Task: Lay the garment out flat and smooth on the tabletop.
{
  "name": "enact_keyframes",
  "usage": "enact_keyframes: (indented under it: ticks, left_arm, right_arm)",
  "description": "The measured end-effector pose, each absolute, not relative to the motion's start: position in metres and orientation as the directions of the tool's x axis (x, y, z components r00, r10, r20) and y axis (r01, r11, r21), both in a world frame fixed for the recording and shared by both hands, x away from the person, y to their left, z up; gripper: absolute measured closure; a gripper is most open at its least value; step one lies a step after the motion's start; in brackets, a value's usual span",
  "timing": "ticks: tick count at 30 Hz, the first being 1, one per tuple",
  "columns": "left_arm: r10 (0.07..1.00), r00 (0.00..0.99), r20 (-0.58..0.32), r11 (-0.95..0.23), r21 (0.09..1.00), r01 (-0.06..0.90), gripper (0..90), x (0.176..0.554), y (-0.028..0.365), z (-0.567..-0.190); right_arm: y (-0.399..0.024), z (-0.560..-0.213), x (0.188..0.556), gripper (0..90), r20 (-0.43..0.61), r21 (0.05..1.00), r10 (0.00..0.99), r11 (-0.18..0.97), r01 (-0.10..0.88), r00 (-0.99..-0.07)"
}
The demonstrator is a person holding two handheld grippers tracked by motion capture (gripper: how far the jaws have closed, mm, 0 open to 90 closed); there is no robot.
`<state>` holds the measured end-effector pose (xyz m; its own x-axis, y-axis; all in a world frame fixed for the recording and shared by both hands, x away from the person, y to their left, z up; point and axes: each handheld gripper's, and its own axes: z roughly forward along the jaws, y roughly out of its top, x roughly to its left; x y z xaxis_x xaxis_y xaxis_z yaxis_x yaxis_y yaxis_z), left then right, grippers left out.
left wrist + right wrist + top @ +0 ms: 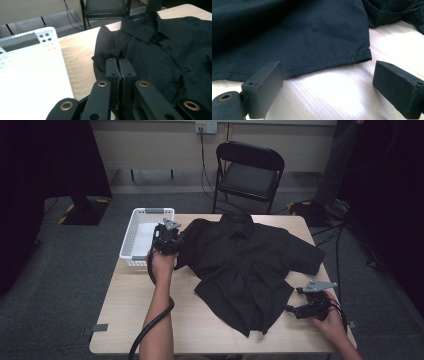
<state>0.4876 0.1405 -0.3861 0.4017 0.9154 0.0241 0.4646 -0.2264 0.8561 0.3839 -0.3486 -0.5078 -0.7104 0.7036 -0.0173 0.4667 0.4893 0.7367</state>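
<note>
A black short-sleeved shirt [240, 265] lies front-up on the wooden table [200, 330], collar toward the far edge, its lower part folded and rumpled. My left gripper [170, 240] is at the shirt's left sleeve [106, 45]; its jaws stand pressed together [118, 62] with the bunched sleeve cloth gathered at their tips. My right gripper [292, 310] rests low at the near right, open. Its two pads [265, 85] sit wide apart on the tabletop just before the shirt's hem [332, 62], with nothing between them [328, 75].
A white plastic basket [142, 237] sits at the table's far left corner, right beside my left gripper. A black folding chair [247, 172] stands behind the table. Cables run over the floor at the right. Bare tabletop lies along the near edge.
</note>
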Motion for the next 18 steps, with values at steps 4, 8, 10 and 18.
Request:
enact_keyframes:
  ticks: [4,8,10,18]
  left_arm:
    - [0.922,0.386,0.011,-0.208,0.855,0.474,87.6,0.495,0.153,-0.39]
    - [0.929,0.371,-0.002,-0.196,0.847,0.494,87.6,0.502,0.165,-0.398]
    - [0.933,0.36,-0.009,-0.187,0.843,0.504,87.6,0.505,0.171,-0.402]
    - [0.947,0.318,-0.05,-0.127,0.85,0.512,73.8,0.507,0.181,-0.411]
  right_arm:
    - [-0.349,-0.508,0.384,8.1,-0.017,0.736,0.704,0.489,0.467,-0.71]
    - [-0.349,-0.508,0.384,8.1,-0.018,0.737,0.704,0.49,0.467,-0.71]
    - [-0.349,-0.508,0.384,8.1,-0.017,0.736,0.704,0.489,0.468,-0.71]
    - [-0.349,-0.508,0.384,8.1,-0.018,0.737,0.705,0.489,0.467,-0.709]
